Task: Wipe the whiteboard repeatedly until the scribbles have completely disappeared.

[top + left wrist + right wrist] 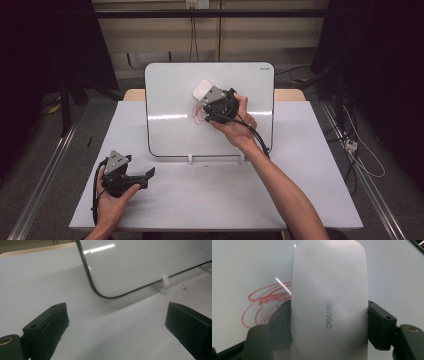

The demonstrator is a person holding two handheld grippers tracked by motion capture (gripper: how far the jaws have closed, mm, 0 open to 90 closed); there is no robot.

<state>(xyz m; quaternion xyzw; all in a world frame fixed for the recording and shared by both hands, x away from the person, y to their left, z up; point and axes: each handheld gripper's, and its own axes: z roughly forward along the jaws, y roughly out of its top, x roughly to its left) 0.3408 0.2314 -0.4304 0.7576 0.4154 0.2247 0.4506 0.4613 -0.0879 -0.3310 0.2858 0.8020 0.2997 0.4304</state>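
Eraser [329,302], a pale rounded block, is the working tool here, though reading left to right the scene begins with the left hand-held gripper [145,176], which rests low on the table [210,200] with its jaws spread and holding nothing, apparently parked out of the way. Propped on small clips, the whiteboard [170,100] stands tilted toward the person. Clamped on the eraser's two long sides, the right hand-held gripper [210,97] presses it against the board just beside the red scribble [265,302], seemingly for wiping.
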